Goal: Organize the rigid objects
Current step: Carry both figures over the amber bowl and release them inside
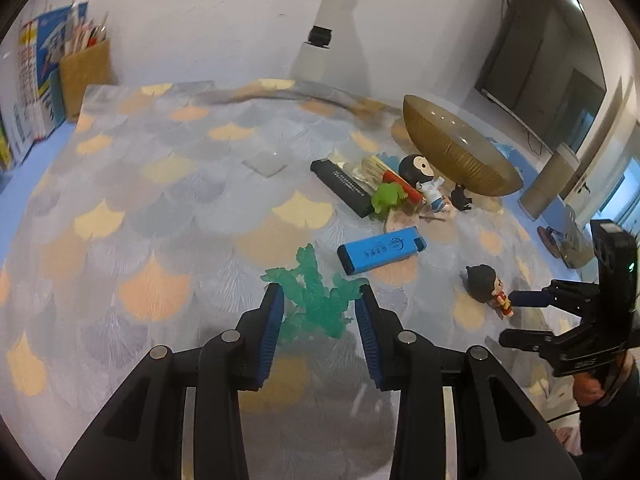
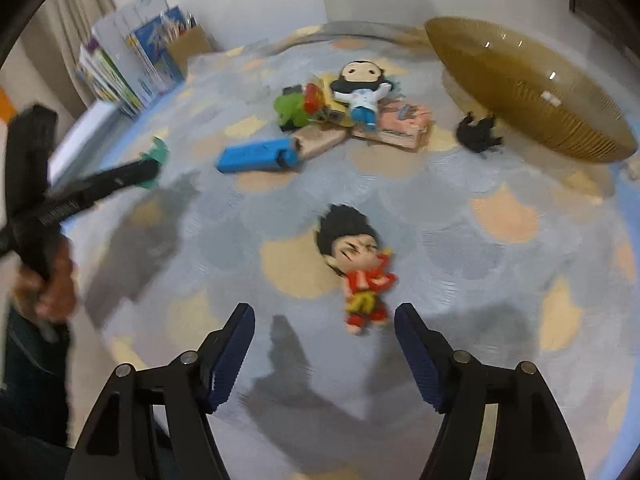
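Note:
My left gripper [image 1: 320,298] is open, its blue pads on either side of a translucent green plastic figure [image 1: 316,300] lying on the cloth. My right gripper [image 2: 325,318] is open just short of a black-haired doll in red [image 2: 360,268], whose legs lie between the fingertips. In the left wrist view the right gripper [image 1: 520,316] sits beside that doll [image 1: 490,286]. A blue lighter [image 1: 380,249] lies ahead. A black lighter [image 1: 342,187], a green toy [image 1: 386,197] and a white-shirted doll [image 1: 422,178] are piled near a gold bowl [image 1: 456,148].
A fan-patterned tablecloth [image 1: 160,220] covers the table. A small black figure [image 2: 478,134] lies by the bowl [image 2: 528,88]. Pink and brown packets [image 2: 400,124] lie under the pile. Books and a cardboard pen box [image 1: 84,76] stand at the far left. A wall is behind.

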{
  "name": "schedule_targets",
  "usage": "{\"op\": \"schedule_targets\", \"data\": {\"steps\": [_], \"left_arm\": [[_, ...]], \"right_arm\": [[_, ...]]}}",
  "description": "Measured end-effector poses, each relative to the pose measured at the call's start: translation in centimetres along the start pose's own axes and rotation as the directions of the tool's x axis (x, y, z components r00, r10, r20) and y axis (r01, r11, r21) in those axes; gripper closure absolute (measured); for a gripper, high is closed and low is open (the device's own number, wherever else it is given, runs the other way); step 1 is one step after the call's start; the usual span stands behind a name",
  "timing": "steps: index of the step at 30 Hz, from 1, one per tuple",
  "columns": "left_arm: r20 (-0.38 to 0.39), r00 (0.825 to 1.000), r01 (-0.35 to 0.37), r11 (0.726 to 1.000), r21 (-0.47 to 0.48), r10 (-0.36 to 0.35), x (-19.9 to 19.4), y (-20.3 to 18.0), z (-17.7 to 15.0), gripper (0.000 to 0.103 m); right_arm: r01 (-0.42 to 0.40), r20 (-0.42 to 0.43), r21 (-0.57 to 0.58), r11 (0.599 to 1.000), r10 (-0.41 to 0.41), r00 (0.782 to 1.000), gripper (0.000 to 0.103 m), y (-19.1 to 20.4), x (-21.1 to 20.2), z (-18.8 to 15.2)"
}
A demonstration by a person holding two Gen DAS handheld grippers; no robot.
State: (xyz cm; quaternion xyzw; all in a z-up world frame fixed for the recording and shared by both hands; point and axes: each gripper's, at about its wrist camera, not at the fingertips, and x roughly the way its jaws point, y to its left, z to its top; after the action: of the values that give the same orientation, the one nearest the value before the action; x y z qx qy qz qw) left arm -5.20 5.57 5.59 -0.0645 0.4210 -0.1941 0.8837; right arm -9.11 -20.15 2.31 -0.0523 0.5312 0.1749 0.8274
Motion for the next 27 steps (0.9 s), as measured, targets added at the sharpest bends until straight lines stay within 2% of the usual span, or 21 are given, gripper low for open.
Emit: {"op": "schedule_targets", "data": {"steps": [3, 6, 8, 9, 11, 16, 20, 22, 24, 27], "left_arm": [[0.010, 1.000, 0.007, 1.000, -0.005, -0.006, 0.1, -0.5, 0.0, 0.069], [0.007, 1.000, 0.022, 1.000, 0.010, -0.022, 0.3, -1.6, -0.2, 0.069], [-0.001, 1.000, 0.025, 0.999, 0.029, -0.025, 0.7, -2.5, -0.2, 0.069], [-0.004, 1.000, 0.026, 0.999, 0.033, -0.026, 0.8, -2.9, -0.2, 0.069], [-0.013, 1.000, 0.026, 0.998, 0.050, -0.026, 1.1, -3.7, -0.3, 0.069], [-0.013, 0.999, 0.037, 0.997, 0.074, -0.036, 1.3, -5.3, 0.0, 0.069], [0.015, 0.999, 0.046, 0.992, 0.121, -0.048, 0.7, -7.5, 1.7, 0.069], [0.049, 0.996, 0.066, 0.986, 0.151, -0.074, 0.0, -8.8, 3.5, 0.069], [0.088, 0.991, 0.084, 0.979, 0.183, -0.102, -0.5, -10.2, 5.5, 0.069], [0.135, 0.980, 0.117, 0.968, 0.220, -0.149, -0.7, -12.9, 9.7, 0.069]], "right_arm": [[0.058, 0.004, 0.012, 0.998, -0.058, 0.998, 0.032, -0.8, 0.6, 0.2], [0.072, 0.038, 0.026, 0.997, -0.073, 0.997, 0.032, -1.1, 1.5, 1.1], [0.109, 0.055, 0.018, 0.994, -0.110, 0.992, 0.044, -0.5, 2.0, 1.6], [0.155, 0.069, 0.005, 0.988, -0.155, 0.986, 0.046, 0.3, 2.3, 1.8], [0.195, 0.097, -0.026, 0.980, -0.192, 0.977, 0.070, 1.5, 2.3, 1.9], [0.097, 0.123, -0.073, 0.993, -0.088, 0.989, 0.072, 4.0, 1.8, 0.8], [0.053, 0.155, -0.050, 0.997, -0.044, 0.987, 0.072, 3.6, -0.3, 0.8], [0.057, 0.210, -0.009, 0.998, -0.054, 0.976, 0.072, 2.0, -2.8, 1.6], [0.078, 0.292, 0.051, 0.996, -0.090, 0.952, 0.072, -0.5, -6.2, 3.0], [0.151, 0.379, 0.124, 0.981, -0.188, 0.906, 0.072, -3.9, -10.7, 5.0]]}}
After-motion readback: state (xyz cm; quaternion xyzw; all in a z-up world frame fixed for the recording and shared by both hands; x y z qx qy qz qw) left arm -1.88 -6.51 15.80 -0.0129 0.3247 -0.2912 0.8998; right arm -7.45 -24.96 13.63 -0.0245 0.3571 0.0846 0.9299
